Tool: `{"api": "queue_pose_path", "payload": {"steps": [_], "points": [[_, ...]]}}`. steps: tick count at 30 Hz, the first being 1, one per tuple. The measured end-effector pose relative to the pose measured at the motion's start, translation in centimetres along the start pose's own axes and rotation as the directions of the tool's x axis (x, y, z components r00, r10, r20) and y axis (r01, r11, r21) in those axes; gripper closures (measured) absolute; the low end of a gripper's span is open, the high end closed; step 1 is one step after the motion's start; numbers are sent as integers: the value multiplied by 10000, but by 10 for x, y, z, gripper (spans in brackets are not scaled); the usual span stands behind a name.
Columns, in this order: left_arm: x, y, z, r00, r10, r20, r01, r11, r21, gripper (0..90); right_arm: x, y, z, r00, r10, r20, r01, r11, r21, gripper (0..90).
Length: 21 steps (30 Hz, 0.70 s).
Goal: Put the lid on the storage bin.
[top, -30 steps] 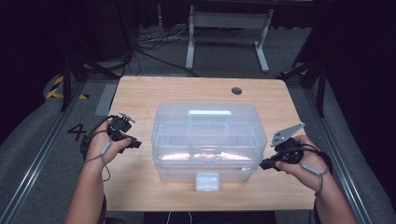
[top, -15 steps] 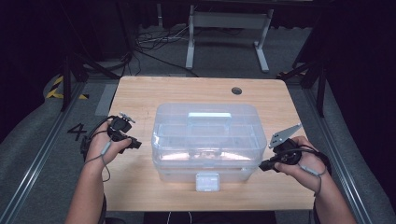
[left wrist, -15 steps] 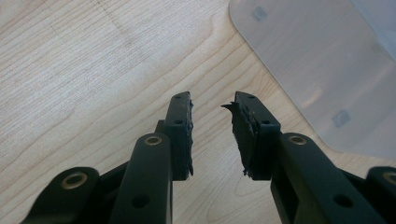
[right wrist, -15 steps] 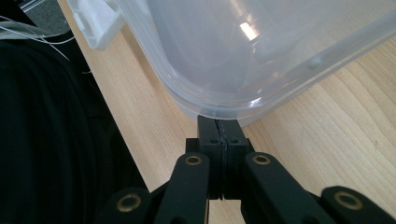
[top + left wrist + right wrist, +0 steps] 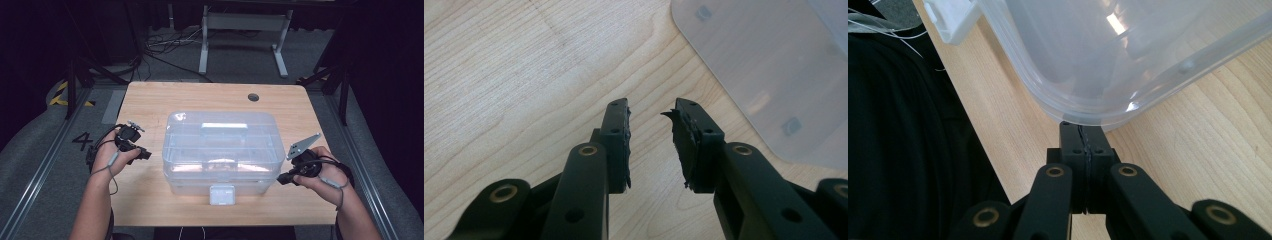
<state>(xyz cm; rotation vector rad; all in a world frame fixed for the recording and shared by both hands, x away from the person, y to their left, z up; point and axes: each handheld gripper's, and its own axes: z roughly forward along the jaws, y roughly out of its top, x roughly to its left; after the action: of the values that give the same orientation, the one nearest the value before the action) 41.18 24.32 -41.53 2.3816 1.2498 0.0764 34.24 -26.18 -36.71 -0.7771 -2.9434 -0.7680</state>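
Wooden table (image 5: 150,100) bears clear box (image 5: 220,145) lengthwise across; left hand-held gripper (image 5: 145,154) parted, right hand-held gripper (image 5: 281,178) closed empty.

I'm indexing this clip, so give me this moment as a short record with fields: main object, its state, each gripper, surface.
main object: clear plastic box with a top handle
state: lid on, white front latch down
left gripper: jaws apart, nothing between them, beside the box's left end
right gripper: jaws together, tips at the box's rounded corner
surface: wooden table
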Motion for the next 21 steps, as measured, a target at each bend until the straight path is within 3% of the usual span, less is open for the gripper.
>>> {"api": "queue_pose_path", "payload": {"steps": [8, 21], "points": [[1, 0, 0, 10000, -12, 20, 12, 10000, -3, 680, -1, -3, 1, 9999, -6, -103, 9, 9996, 267, 900], [2, -1, 0, 10000, -93, -12, 93, 9999, -68, 675, 0, -3, -7, 9996, -66, -265, 60, 9997, -229, 900]]}}
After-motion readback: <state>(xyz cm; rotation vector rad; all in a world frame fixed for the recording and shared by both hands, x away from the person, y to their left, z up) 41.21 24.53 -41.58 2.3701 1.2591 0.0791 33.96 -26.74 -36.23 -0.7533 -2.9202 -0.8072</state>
